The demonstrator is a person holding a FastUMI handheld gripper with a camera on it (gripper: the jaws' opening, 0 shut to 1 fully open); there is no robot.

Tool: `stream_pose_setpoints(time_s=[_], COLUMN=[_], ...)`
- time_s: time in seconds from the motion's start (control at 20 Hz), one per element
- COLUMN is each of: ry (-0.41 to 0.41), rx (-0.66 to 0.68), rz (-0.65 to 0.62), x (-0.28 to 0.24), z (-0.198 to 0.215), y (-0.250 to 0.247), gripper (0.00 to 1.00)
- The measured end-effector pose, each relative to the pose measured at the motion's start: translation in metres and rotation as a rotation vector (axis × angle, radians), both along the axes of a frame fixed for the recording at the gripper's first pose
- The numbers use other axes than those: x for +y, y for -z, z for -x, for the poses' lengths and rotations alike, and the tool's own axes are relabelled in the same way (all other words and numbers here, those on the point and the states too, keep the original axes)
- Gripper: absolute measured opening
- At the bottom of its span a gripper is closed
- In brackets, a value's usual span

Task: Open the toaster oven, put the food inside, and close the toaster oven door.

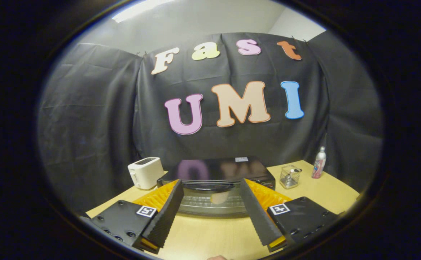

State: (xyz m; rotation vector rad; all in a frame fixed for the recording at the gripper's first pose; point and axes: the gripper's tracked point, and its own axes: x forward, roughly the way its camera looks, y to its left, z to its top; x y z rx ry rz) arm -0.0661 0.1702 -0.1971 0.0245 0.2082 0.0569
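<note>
The black toaster oven (215,169) stands on the wooden table (210,234), just ahead of my fingers, with its glossy top facing up. Its glass door (196,206) faces me, and the dark handle (210,187) runs along the door's top edge; the door looks shut. Behind the glass a pale piece of food (219,198) rests on the wire rack. My gripper (211,182) is open. Its fingers are spread wide to either side of the door front, with nothing between them and touching nothing.
A white toaster (145,172) sits left of the oven. To the right stand a small clear container (289,177) and a slim bottle (319,163) near the table's far right corner. A small pale thing (217,257) peeks in at the near table edge.
</note>
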Motion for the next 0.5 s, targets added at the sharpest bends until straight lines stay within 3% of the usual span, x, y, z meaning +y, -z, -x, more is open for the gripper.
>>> stream_pose_setpoints(time_s=[0.5], ry=[-0.033], rx=[-0.042], rz=[-0.001], x=[-0.003], z=[0.017], y=[-0.025], gripper=[0.97])
